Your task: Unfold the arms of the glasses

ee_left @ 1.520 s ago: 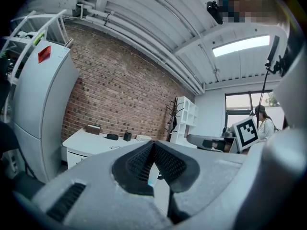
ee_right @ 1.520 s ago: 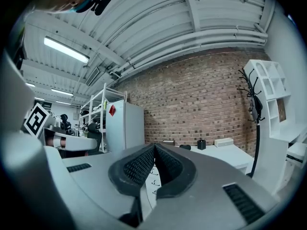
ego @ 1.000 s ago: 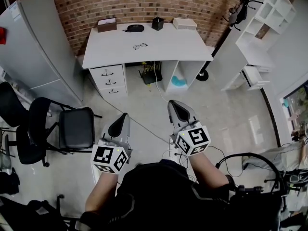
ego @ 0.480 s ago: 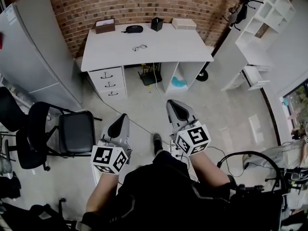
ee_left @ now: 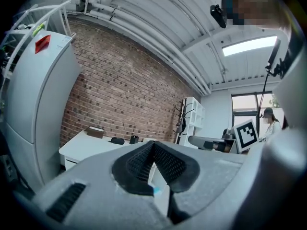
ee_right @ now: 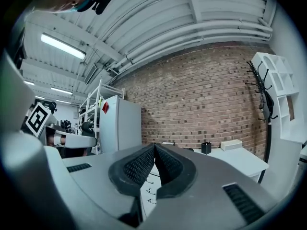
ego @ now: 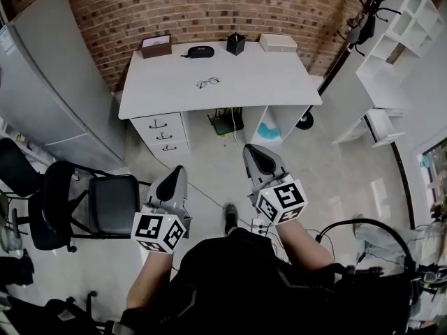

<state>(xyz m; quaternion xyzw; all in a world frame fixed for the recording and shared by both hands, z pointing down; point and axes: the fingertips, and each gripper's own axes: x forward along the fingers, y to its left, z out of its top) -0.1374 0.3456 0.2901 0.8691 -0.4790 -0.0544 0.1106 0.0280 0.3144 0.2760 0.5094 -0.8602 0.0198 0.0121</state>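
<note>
On the white desk [ego: 272, 82] against the brick wall [ego: 209, 9], a pair of glasses [ego: 207, 83] lay by itself near the middle of the top, lenses facing up. It was too small in the head view to tell how its arms were set. Along the desk's back edge stood a brown box [ego: 156, 46], a black case [ego: 200, 51], a black pen cup [ego: 236, 43] and a white box [ego: 278, 42]. A drawer unit [ego: 162, 132] sat under the desk's left end.

Both grippers were held level over the floor, well apart from the desk and the glasses, and pointed toward them. The left gripper [ego: 176, 176] had its jaws pressed together at the tips with nothing between them, as its own view showed [ee_left: 153, 144]. The right gripper [ego: 255, 156] was likewise closed and empty, its ribbed pads meeting at the front [ee_right: 154, 146]. Each carried its marker cube near the person's forearm.

To the left stood a tall grey cabinet [ego: 49, 82] and two black chairs [ego: 112, 204]. White shelving [ego: 405, 40] filled the right side.
</note>
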